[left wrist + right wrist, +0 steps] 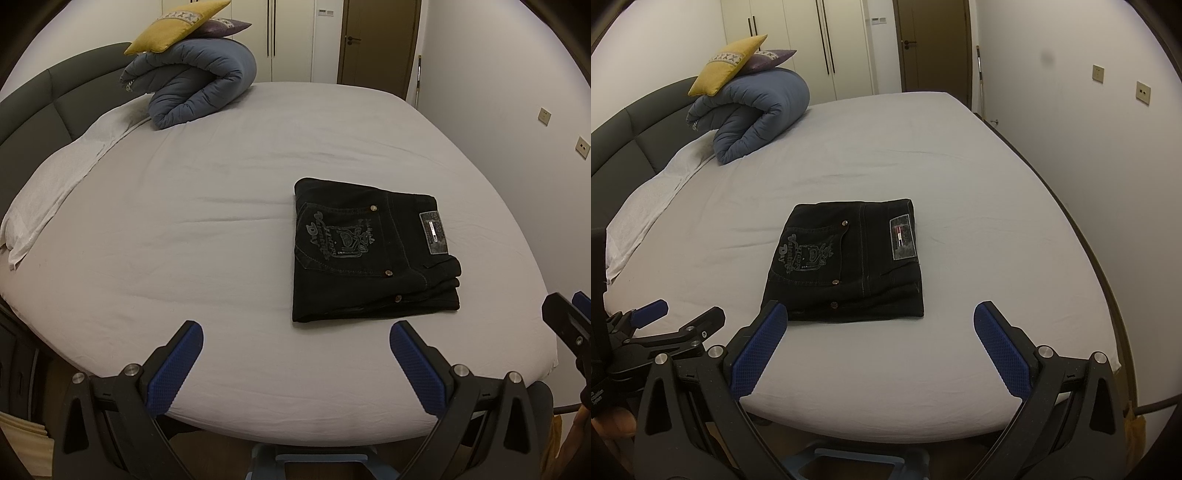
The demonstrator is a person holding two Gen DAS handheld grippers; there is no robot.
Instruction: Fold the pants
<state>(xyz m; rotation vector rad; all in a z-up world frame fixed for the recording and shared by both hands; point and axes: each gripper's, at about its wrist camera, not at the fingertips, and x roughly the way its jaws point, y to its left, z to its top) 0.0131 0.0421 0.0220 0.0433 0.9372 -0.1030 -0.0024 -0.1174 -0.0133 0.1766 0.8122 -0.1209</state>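
Black pants (369,254) lie folded into a compact rectangle on the bed's grey sheet (184,221), back pocket and waist label facing up. They also show in the right wrist view (849,262). My left gripper (295,343) is open and empty, held above the bed's near edge, to the near left of the pants. My right gripper (881,325) is open and empty, just in front of the pants' near edge; its left pad (757,350) is close to the pants' near left corner. Each gripper shows at the edge of the other's view.
A rolled blue duvet (195,88) with a yellow cushion (177,26) and a purple cushion on top sits at the far left by the dark headboard (44,107). A white towel (55,192) lies along the left side. A wall (1108,184) runs close on the right.
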